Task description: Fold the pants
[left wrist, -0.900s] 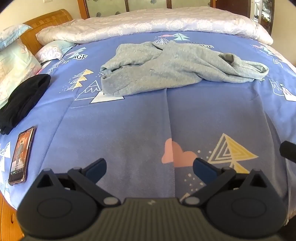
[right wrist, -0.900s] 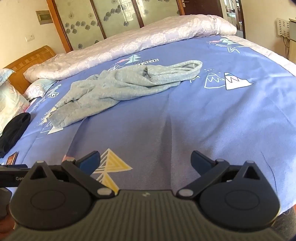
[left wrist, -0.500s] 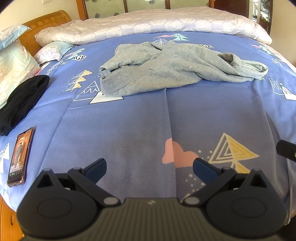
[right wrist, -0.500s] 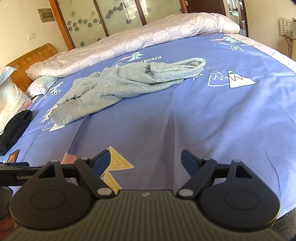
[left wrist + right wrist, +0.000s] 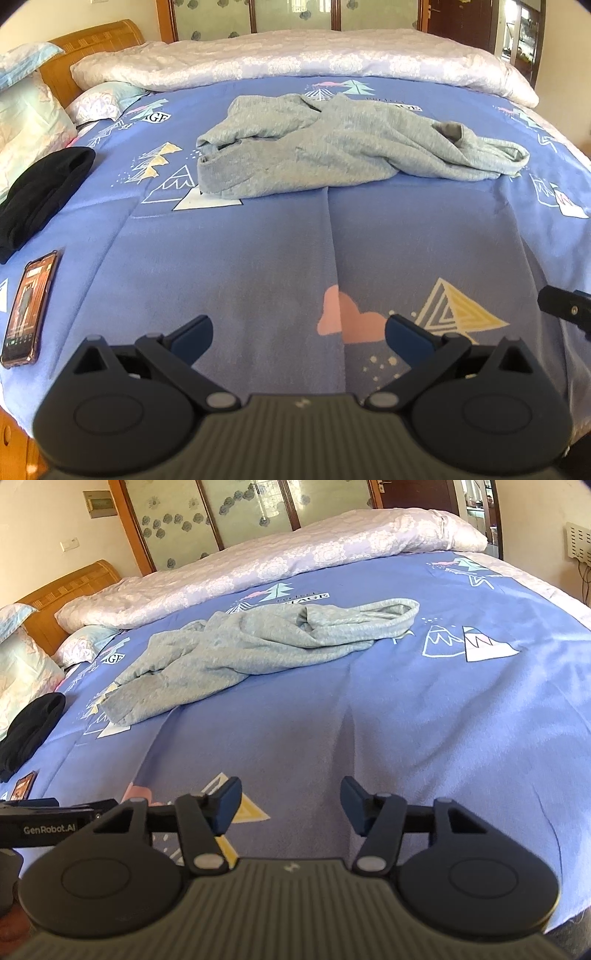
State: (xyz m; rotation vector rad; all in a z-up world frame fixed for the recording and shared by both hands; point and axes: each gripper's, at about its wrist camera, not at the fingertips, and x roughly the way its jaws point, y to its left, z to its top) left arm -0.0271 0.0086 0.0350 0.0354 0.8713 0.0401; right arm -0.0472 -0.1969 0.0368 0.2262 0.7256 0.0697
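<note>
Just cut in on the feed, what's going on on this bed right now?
A person holds a gripper in each hand over the near edge of the blue bedspread. The grey pants lie crumpled mid-bed, untouched and unfolded. The left gripper is wide open and the right gripper is partly open; both are empty. A black garment and a phone lie off to the left.

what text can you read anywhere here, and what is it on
"GenRobot.AI": white letters on the black bar of the left gripper, seen at the left edge of the right wrist view.
"AGE": end of a longer word in a box printed on the blue bedsheet; the part before it is unclear.
"GE": a second such box on the sheet near the pillow, the rest cut off.
Phone screen: text too small to read.
</note>
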